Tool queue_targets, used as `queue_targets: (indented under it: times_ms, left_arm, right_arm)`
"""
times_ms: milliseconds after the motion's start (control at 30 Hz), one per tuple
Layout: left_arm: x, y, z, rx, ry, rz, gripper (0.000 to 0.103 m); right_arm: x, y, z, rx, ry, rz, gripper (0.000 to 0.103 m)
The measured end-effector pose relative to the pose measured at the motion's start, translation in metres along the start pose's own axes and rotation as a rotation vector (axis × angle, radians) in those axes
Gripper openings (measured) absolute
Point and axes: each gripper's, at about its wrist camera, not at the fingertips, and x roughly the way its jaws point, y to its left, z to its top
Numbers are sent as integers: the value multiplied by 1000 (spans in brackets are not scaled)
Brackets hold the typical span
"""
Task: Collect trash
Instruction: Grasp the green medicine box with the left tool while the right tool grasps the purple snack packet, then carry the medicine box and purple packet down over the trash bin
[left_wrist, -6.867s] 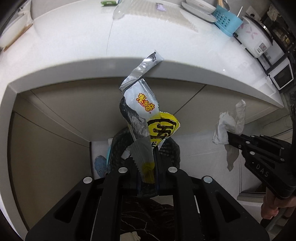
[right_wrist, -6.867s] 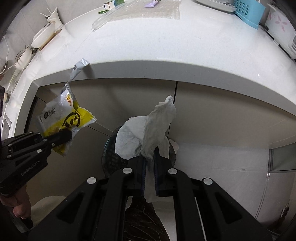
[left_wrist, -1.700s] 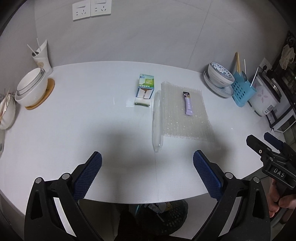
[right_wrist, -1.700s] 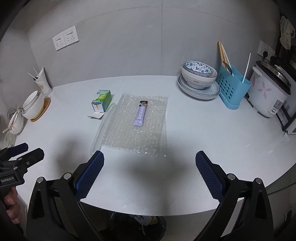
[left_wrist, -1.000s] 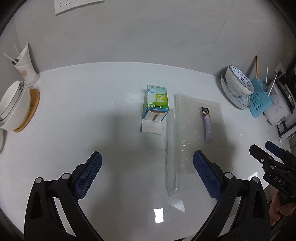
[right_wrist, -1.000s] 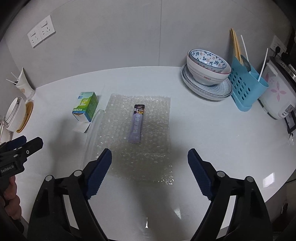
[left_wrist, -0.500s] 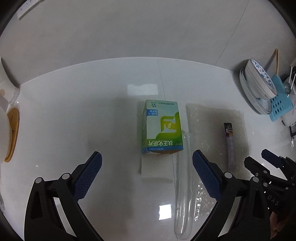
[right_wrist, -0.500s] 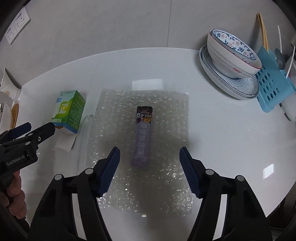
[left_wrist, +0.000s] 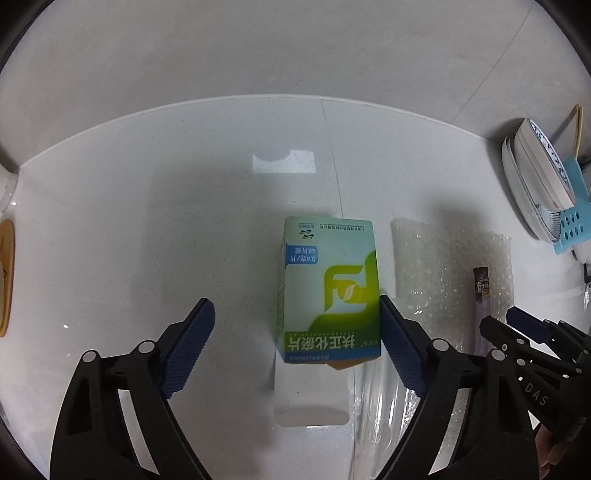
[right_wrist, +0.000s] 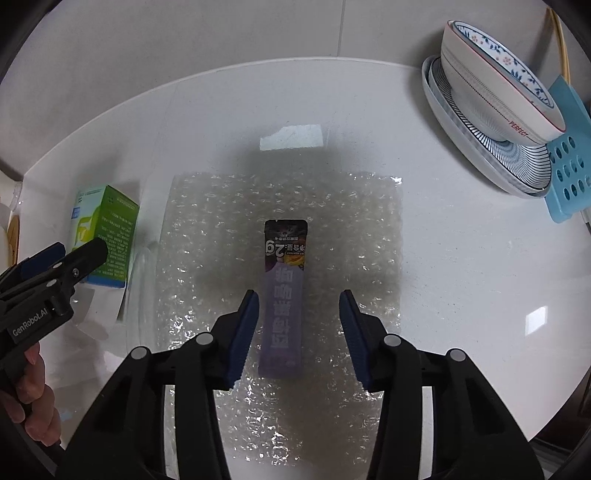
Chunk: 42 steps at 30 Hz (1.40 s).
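Note:
A green and white carton (left_wrist: 330, 291) lies on the white counter (left_wrist: 184, 229), its open flap toward me. My left gripper (left_wrist: 293, 310) is open around it, the right finger close to the carton's right side. A purple sachet (right_wrist: 284, 299) lies on a bubble wrap sheet (right_wrist: 332, 229). My right gripper (right_wrist: 297, 295) is open with a finger on each side of the sachet. The carton also shows in the right wrist view (right_wrist: 107, 236), and the sachet in the left wrist view (left_wrist: 482, 295).
A stack of a bowl and plates (right_wrist: 491, 107) and a blue utensil holder (right_wrist: 569, 170) stand at the right. A white paper slip (left_wrist: 310, 391) and a clear plastic tube (left_wrist: 376, 417) lie near the carton. A wooden coaster (left_wrist: 5, 277) is at the far left.
Both grippers moved forward and down toward the counter. The left one now straddles the carton and the right one has narrowed around the sachet.

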Motion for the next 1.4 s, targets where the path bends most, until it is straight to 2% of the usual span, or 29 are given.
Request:
queue_targets:
  times_ms: [167, 233, 333, 467, 533, 700, 1067, 1400]
  left_arm:
    - [3, -6, 3, 14, 8, -16, 63]
    - [8, -13, 9, 21, 11, -24, 50]
    - [8, -17, 9, 33, 3, -18, 47]
    - [3, -17, 6, 34, -10, -19, 47]
    - [0, -16, 3, 38, -10, -14, 47]
    - [-9, -12, -4, 37, -22, -15, 47]
    - [-18, -9, -15, 14, -27, -7, 47]
    - [-52, 0, -38, -2, -72, -23, 47]
  right_arm:
    - [7, 3, 5, 12, 32, -1, 39]
    - [11, 2, 11, 20, 48, 9, 39]
    - [22, -1, 15, 34, 80, 13, 33]
    - [24, -2, 18, 39, 81, 0, 27]
    - [25, -3, 19, 47, 85, -1, 20]
    - [25, -4, 22, 50, 83, 3, 17]
    - [9, -9, 6, 38, 40, 0, 16]
    - [-23, -13, -21, 27, -49, 30, 16]
